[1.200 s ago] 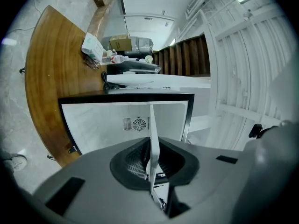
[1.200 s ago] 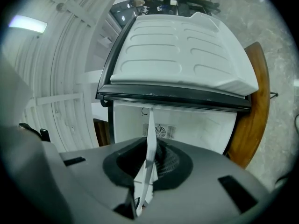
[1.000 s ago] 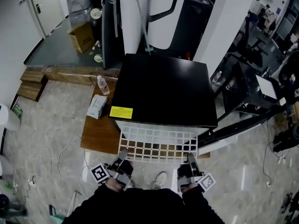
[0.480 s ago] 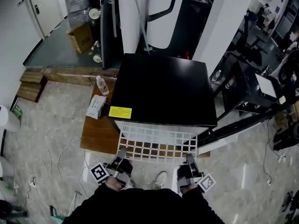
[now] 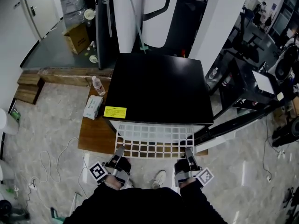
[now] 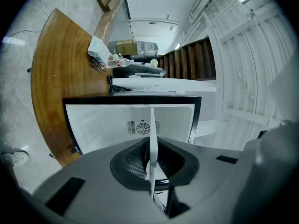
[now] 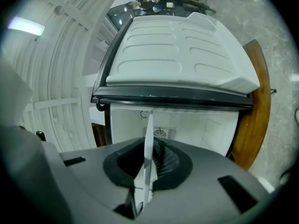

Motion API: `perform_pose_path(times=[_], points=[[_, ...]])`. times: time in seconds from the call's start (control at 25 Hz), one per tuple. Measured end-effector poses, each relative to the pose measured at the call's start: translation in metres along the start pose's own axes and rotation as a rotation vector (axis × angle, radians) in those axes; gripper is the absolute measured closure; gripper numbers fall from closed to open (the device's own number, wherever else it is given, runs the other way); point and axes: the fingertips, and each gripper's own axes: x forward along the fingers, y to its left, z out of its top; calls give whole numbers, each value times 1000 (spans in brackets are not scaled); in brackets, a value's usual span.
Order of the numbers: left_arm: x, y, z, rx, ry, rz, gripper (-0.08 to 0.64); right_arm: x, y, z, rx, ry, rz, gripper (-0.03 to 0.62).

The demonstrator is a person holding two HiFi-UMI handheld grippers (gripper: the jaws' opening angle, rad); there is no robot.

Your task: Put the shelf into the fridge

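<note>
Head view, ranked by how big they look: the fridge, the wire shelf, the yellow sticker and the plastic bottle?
1. fridge, its black top by far the largest
2. wire shelf, clearly smaller
3. yellow sticker and plastic bottle: about alike, and the bottle sits lower, so unranked

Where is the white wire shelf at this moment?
In the head view, the shelf sticks out of the black fridge, gripped by the left gripper and right gripper.

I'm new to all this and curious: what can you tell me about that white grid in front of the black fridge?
The shelf is a white wire grid, seemingly coated metal, held level. Its far edge reaches under the fridge top; its near edge sticks out. The left gripper and right gripper clamp its near corners.
</note>
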Motion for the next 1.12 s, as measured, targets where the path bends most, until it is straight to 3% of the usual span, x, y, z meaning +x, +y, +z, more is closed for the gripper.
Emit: perform_pose_path(times=[1.12], points=[[77, -2, 40, 78, -136, -28, 526, 79, -11, 32, -24, -136, -23, 557]])
